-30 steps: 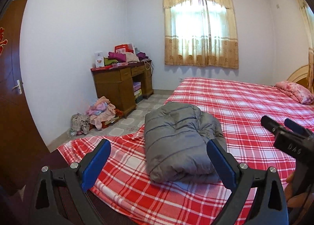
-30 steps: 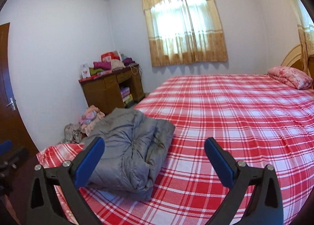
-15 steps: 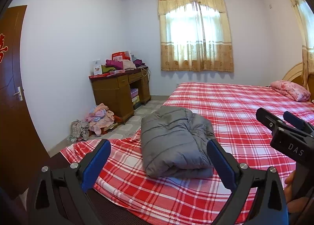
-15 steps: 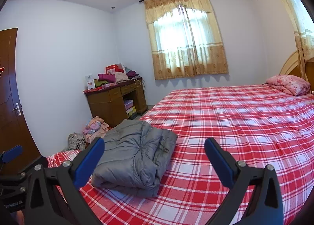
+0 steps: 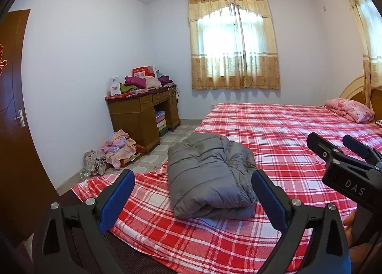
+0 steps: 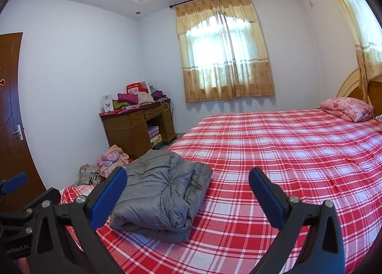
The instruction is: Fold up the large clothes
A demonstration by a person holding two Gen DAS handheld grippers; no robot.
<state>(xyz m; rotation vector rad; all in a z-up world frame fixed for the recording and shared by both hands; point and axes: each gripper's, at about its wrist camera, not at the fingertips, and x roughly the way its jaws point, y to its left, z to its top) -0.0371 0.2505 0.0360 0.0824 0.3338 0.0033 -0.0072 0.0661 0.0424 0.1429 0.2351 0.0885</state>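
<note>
A grey quilted jacket [image 5: 210,176] lies folded in a thick bundle near the foot corner of the bed [image 5: 286,135] with its red plaid sheet. In the right wrist view the same jacket [image 6: 160,197] sits to the lower left. My left gripper [image 5: 193,192] is open and held back from the jacket, above the bed's edge, with nothing between its blue pads. My right gripper [image 6: 187,192] is open too, empty, raised over the sheet to the right of the jacket. In the left wrist view the right gripper [image 5: 339,147] shows at the right edge.
A wooden desk [image 5: 143,116] piled with clothes and boxes stands against the far wall. A heap of clothes [image 5: 114,150] lies on the tiled floor beside it. A pink pillow [image 5: 351,109] rests at the bed's head. A brown door [image 5: 12,107] is at the left.
Both grippers have pulled back and tilted upward, away from the folded jacket. More ceiling shows now, and the jacket looks smaller and farther off. It has not moved.
</note>
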